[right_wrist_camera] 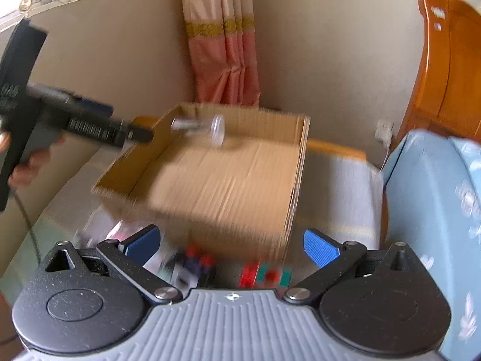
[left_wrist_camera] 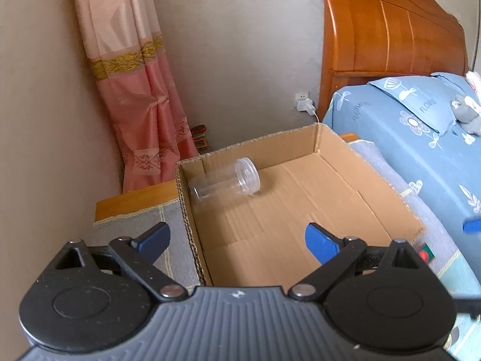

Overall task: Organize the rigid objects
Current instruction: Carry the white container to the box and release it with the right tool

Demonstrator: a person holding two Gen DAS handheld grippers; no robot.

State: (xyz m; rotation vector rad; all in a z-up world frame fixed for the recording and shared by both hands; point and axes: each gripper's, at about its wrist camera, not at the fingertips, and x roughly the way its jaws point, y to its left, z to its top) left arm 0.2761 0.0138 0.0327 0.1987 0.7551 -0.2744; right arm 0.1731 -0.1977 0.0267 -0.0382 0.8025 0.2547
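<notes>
A clear plastic jar [left_wrist_camera: 225, 180] with a clear lid lies on its side in the far left corner of an open cardboard box [left_wrist_camera: 375, 180]. My left gripper [left_wrist_camera: 237, 240] is open and empty, above the box's near left edge. In the blurred right wrist view, my right gripper [right_wrist_camera: 231, 245] is open and empty, in front of the box [right_wrist_camera: 297, 180], with the jar [right_wrist_camera: 201, 128] at its far end. Small coloured items lie below it: a red and teal block [right_wrist_camera: 266, 273] and a dark item with red caps [right_wrist_camera: 192, 264]. The left gripper body [right_wrist_camera: 60, 114] shows at the left.
The box sits on a cloth-covered low table [left_wrist_camera: 141, 225] beside a bed with a blue floral cover [left_wrist_camera: 421, 138] and wooden headboard [left_wrist_camera: 390, 30]. A pink curtain [left_wrist_camera: 135, 90] hangs in the corner. A wall socket with charger [left_wrist_camera: 303, 102] is by the headboard.
</notes>
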